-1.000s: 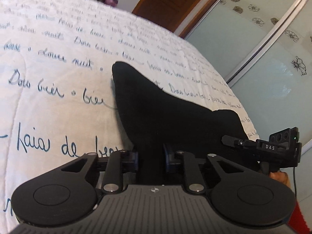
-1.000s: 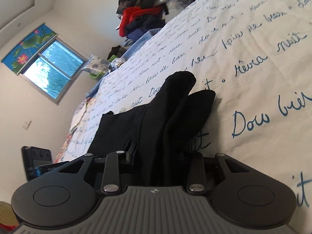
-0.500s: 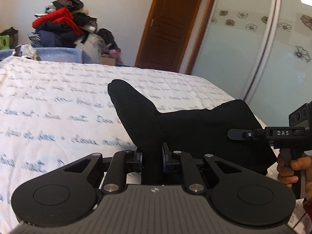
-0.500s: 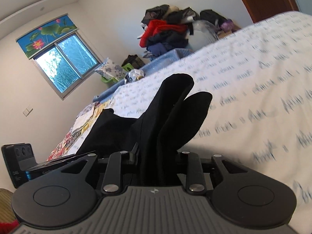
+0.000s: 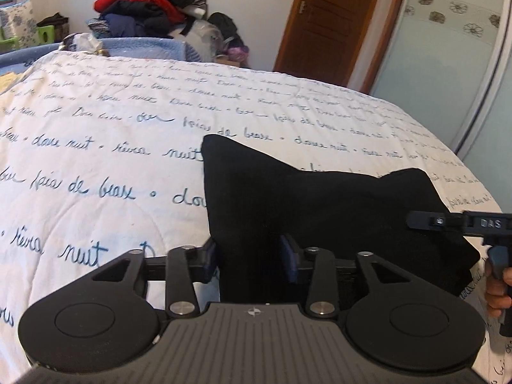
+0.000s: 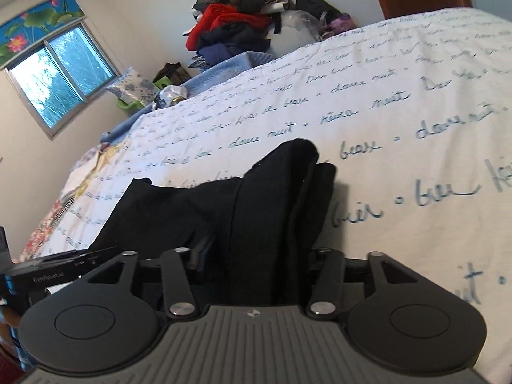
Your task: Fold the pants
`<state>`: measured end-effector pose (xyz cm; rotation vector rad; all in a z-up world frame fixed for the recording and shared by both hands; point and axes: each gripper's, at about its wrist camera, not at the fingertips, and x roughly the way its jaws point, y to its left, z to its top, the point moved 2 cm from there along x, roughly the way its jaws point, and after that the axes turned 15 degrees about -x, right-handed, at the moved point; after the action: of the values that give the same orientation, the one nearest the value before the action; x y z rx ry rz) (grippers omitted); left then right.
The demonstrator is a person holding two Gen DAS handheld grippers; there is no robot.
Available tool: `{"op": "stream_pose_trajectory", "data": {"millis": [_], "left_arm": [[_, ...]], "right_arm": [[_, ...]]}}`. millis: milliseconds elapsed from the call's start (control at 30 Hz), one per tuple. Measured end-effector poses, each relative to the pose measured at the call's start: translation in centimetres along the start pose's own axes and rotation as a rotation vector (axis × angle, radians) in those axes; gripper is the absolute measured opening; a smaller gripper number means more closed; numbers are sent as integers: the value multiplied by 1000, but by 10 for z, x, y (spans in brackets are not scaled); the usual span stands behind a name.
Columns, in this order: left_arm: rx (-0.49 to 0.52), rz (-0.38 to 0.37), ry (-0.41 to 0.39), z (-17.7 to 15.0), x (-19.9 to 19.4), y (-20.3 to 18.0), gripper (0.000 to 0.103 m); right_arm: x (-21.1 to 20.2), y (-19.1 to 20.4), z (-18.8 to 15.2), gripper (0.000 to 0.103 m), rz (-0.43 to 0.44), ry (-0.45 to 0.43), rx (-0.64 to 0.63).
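Now the black fabric pants (image 5: 320, 204) lay bunched near the bed's near right edge, on a white quilted bedspread with blue handwriting print (image 5: 96, 147). Left gripper (image 5: 251, 257) was opening, jaws clear of the fabric with the cloth between them. Right gripper (image 6: 256, 256) was opening too, a thick fold between its jaws; pad contact hidden by cloth. Bedspread lay bare and wide toward the far and left edges. A heap of mixed red and dark clothes (image 6: 236, 25) sat beyond the far edge.
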<state>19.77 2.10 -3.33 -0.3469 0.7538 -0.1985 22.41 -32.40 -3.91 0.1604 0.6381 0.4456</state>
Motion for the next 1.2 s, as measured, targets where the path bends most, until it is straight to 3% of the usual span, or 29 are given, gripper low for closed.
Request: {"op": "stream_pose_trajectory", "data": {"millis": [100,233,300,367,400,500,667,767,867,1000,1200], "left_arm": [[-11,62,-27,-5,-8,0,82],[36,138,-51,-16,-20,-11,87],[60,193,-61,-23,-24,-17,92],[79,236,-70,-27,-26,-24,92],[80,248,-73,-29,-26,-27,93],[70,262,-75,-34,-32,-32,93],[94,277,-79,-44,-37,-40,93],[100,280,-84,-47,-41,-43,93],[81,256,-79,-50,-46,-44,93],[100,260,-71,-61,-47,-46,93],[92,265,-71,-66,-46,-40,96]], "right_arm": [[-19,8,-3,62,-101,-2,-58],[-51,30,-6,63,-307,-62,-163],[-68,46,-7,65,-284,-120,-198],[-78,65,-9,74,-241,-157,-239],[-79,74,-12,79,-223,-153,-270],[-67,94,-20,80,-196,-82,-343],[-36,101,-36,80,-268,37,-407],[-42,105,-43,80,-311,26,-437],[-48,108,-46,85,-269,7,-428],[-39,100,-53,86,-317,54,-439],[-51,101,-56,87,-303,28,-403]]}}
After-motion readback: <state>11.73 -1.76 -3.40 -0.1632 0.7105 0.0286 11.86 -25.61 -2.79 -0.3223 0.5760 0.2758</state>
